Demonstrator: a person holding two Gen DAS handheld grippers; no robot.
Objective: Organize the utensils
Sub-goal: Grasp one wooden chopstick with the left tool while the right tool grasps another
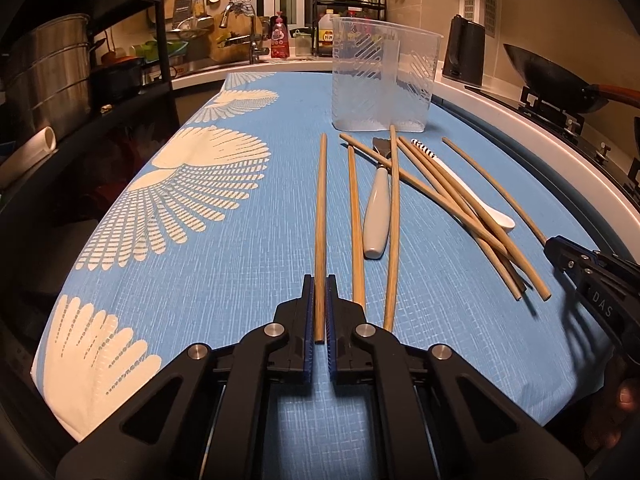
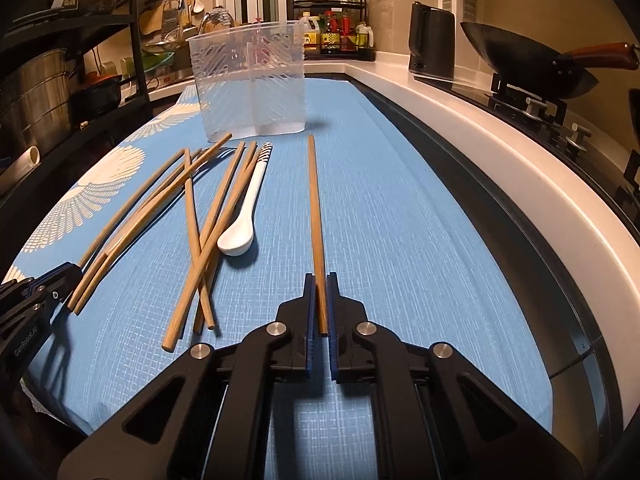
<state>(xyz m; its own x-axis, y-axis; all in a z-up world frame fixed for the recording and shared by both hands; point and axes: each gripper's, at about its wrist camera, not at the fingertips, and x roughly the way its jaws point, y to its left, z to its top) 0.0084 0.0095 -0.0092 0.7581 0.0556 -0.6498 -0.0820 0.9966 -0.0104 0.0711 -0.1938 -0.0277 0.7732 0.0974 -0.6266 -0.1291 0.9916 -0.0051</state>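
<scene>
Several wooden chopsticks [image 1: 460,204] lie loose on a blue patterned cloth [image 1: 240,240], crossing a white-handled utensil [image 1: 378,216] and a white spoon [image 1: 476,200]. Behind them stands a clear plastic holder [image 1: 384,72], empty and divided down the middle. My left gripper [image 1: 319,282] is shut on the near end of the leftmost chopstick [image 1: 321,200], which lies flat. My right gripper [image 2: 319,280] is shut on a separate chopstick [image 2: 315,200] to the right of the pile [image 2: 200,220] and the spoon [image 2: 244,216]. Each gripper also shows at the edge of the other's view, the right gripper [image 1: 560,252] and the left gripper [image 2: 56,280].
A white counter edge [image 2: 500,148] curves along the right, with a black kettle [image 2: 432,40] and a wok [image 2: 520,60] on a stove. On the left, a dark shelf holds metal pots [image 1: 52,76]. A sink tap [image 1: 252,36] and a bottle rack [image 1: 348,20] are at the back.
</scene>
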